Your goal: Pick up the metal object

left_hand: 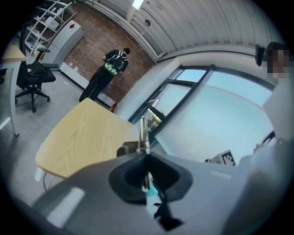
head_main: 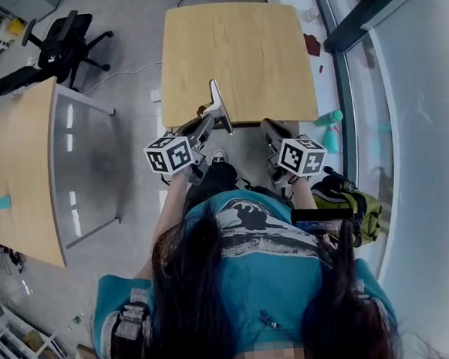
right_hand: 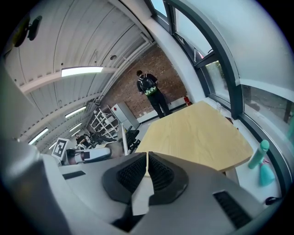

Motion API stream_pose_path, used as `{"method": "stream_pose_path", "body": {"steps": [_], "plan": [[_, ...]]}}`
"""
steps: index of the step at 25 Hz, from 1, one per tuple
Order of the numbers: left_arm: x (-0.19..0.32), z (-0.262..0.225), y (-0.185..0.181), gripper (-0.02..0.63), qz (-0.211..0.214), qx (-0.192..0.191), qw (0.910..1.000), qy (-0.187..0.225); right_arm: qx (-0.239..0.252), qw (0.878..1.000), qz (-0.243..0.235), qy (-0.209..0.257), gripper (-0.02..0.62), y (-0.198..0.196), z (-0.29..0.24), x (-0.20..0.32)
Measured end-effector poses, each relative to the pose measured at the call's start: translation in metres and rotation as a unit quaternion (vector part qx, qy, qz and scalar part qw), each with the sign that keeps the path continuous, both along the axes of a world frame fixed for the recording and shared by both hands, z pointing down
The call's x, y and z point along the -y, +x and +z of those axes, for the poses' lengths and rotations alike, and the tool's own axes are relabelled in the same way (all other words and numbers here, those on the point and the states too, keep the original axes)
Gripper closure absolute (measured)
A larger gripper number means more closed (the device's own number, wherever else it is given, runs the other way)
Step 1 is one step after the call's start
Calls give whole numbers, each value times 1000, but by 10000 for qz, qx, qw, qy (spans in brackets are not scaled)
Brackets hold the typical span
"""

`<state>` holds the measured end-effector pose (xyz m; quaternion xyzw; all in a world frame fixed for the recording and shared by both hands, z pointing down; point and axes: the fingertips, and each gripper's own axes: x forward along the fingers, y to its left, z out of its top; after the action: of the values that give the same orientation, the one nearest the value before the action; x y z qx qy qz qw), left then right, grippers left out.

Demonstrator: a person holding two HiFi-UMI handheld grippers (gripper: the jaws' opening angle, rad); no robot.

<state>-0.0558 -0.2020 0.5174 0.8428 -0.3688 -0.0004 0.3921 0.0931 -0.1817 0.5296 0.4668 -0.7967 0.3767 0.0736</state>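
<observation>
Metal object (head_main: 218, 104) is up in the grip of the left tool (head_main: 207, 125): a thin, pale, flat strip, pinched at its lower end and rising out past the fingertips. From the head view it stands over the near edge of the wooden counter (head_main: 234, 50), leaning a little. Whether it touches the wood cannot be told from up here. The left gripper view settles the grip: both dark jaws are pressed onto the metal object, which runs straight up the seam between them. The counter's tan top lies beyond and to the left, and a big window (left_hand: 220, 114) fills the background.

Over to the right tool (head_main: 270, 129). It sits just off the counter's near right corner, and its own view shows the ribbed jaws pressed together, a hairline seam and nothing between them.

The two tools sit side by side in front of the person's teal shirt (head_main: 253, 250). The left marker cube (head_main: 168, 154) and the right marker cube (head_main: 301, 156) both face up.

Around the counter there's a black office chair (head_main: 63, 42) at the far left and a second wooden desk (head_main: 21, 171) on the left. A teal bottle (head_main: 330, 117) lies on the pale strip by the glass, and a green-and-black backpack (head_main: 352, 203) sits at the person's right side. Far off by the brick wall, a bystander in dark clothes (right_hand: 149, 88) stands with back turned.
</observation>
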Motion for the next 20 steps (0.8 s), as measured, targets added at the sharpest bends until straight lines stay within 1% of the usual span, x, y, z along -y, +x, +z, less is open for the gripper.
{"method": "stream_pose_path", "body": {"steps": [5,11,15,20], "plan": [[-48,4,37,604,-35,-12,10000,-88,65,9999,-146,1,575,25,3,-42],[-110,17,65,604,-265,-91,9993,-238,95,9990,-420,-132,575,44,18,-103],[-145,22,76,604,-364,-36,9990,-274,160,9984,-497,-236,575,55,28,-140],[-177,21,77,604,-393,67,9986,-333,263,9979,-536,-262,575,56,28,-172]]}}
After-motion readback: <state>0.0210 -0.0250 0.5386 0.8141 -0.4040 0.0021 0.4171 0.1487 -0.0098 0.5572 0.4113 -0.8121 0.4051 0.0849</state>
